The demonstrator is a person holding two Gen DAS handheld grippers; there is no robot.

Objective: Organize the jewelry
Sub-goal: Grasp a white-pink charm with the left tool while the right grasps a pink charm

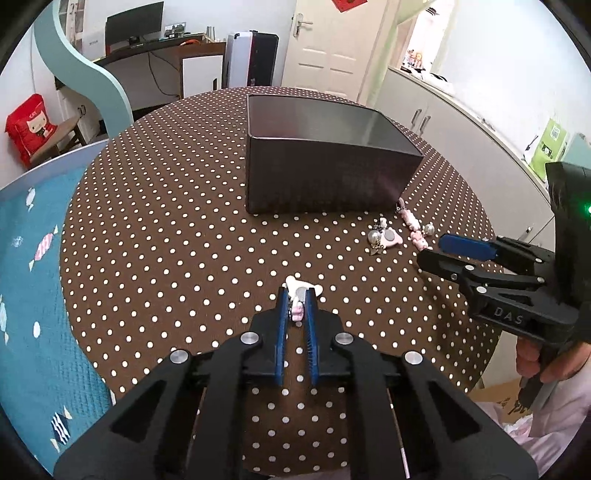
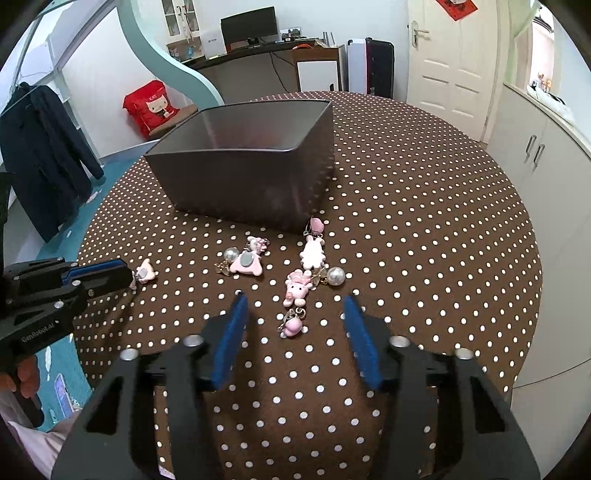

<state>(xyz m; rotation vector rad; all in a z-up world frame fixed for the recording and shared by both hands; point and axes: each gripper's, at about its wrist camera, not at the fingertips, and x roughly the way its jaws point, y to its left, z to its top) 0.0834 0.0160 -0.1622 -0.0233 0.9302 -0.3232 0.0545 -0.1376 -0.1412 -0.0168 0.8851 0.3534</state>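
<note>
A dark open box (image 1: 325, 147) stands on the polka-dot table (image 1: 166, 229); it also shows in the right wrist view (image 2: 251, 162). My left gripper (image 1: 297, 295) is shut on a pink-and-white charm (image 1: 297, 290), low over the cloth; the same charm shows in the right wrist view (image 2: 146, 273). My right gripper (image 2: 295, 299) is open and empty, hovering just before a pink pig charm (image 2: 297, 291). A pearl-and-pink charm (image 2: 243, 262) and a pink bunny charm (image 2: 313, 251) lie in front of the box.
A teal mat (image 1: 33, 295) lies on the floor left of the round table. White cabinets (image 2: 546, 155) run along the right. A red bag (image 2: 151, 107) and a desk with a monitor (image 2: 249, 24) stand behind.
</note>
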